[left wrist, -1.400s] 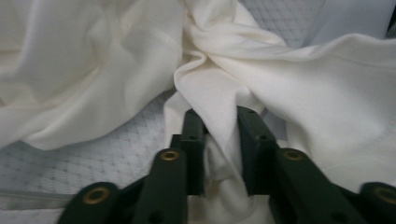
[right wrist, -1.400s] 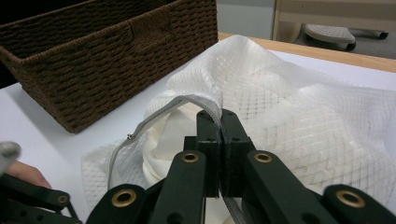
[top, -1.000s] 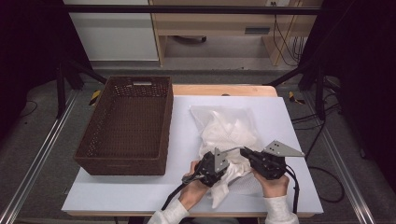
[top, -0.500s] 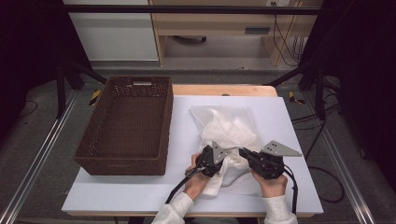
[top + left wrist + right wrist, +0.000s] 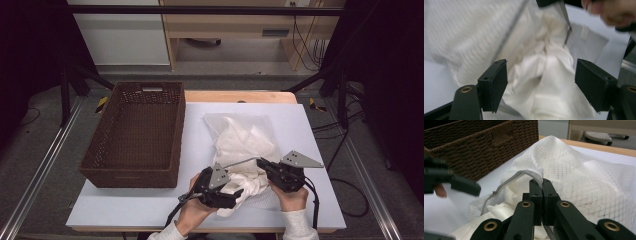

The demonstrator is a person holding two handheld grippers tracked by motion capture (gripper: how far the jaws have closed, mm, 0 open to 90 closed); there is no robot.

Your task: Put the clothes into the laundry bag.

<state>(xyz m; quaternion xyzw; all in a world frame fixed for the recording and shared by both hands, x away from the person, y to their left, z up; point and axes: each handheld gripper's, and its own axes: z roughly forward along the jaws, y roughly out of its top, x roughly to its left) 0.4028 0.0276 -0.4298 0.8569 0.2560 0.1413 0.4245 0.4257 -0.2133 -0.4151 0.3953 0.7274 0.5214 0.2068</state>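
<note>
A white mesh laundry bag [image 5: 240,132] lies on the white table [image 5: 150,210], and white cloth [image 5: 252,186] spills out of its near opening. My right gripper [image 5: 260,163] is shut on the bag's grey zipper edge [image 5: 524,173] and holds it raised; the right gripper view shows the jaws [image 5: 542,182] pressed together on it. My left gripper [image 5: 239,194] is at the bag's mouth, left of the right one. In the left gripper view it [image 5: 541,75] stands open, with the white cloth [image 5: 549,85] bunched between and beyond the jaws. The mesh [image 5: 456,37] lies to their left.
A dark brown wicker basket [image 5: 132,177] stands on the left half of the table, close to the bag. The right gripper view shows its woven wall [image 5: 481,150] just behind the bag. The table's near edge is close under both hands.
My left gripper has moved back toward the near edge after reaching at the bag's mouth, and the cloth hangs out lower. The right gripper has held the zipper edge almost still.
</note>
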